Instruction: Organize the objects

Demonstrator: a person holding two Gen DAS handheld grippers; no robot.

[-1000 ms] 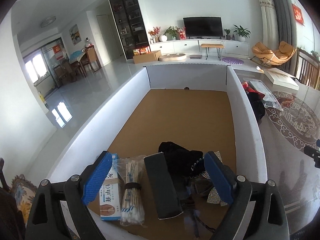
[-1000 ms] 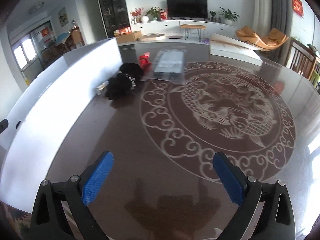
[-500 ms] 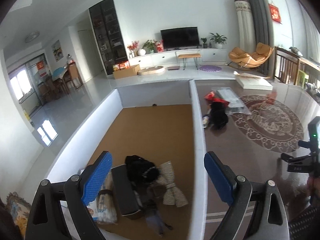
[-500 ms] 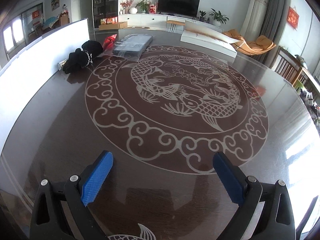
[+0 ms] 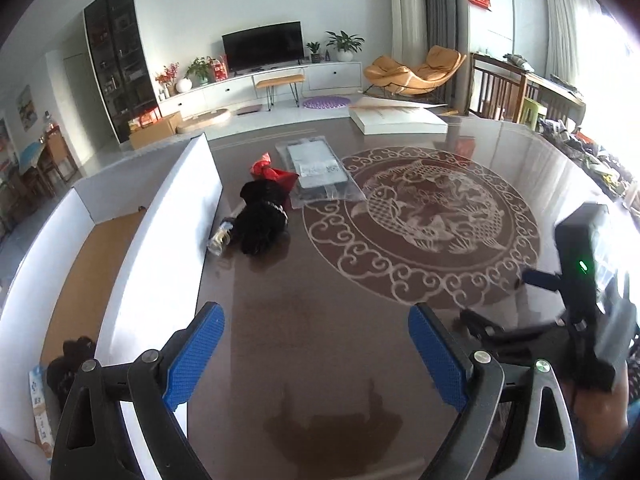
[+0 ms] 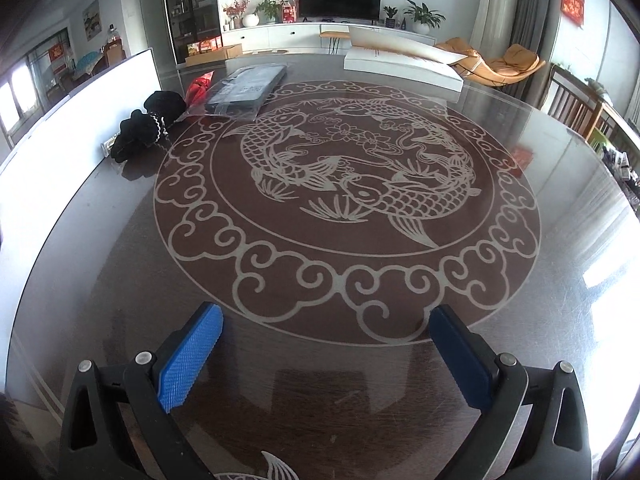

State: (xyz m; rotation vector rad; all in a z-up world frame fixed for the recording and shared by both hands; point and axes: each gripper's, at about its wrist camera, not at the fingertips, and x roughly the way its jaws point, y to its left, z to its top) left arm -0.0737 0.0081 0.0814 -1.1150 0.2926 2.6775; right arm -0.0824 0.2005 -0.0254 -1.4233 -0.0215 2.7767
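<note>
We hold the left gripper [image 5: 316, 354] and right gripper [image 6: 326, 356] wide apart and empty over the table [image 6: 520, 300], since the remaining items, a black bundle [image 5: 262, 218], red pouch [image 5: 272, 172] and bagged flat pack [image 5: 318, 162], lie far-left beside the white box [image 5: 168, 240] awaiting collection.

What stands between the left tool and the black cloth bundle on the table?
Nothing visible. Only bare tabletop lies between the open left tool and the black cloth bundle, which rests beside the white box wall.
</note>
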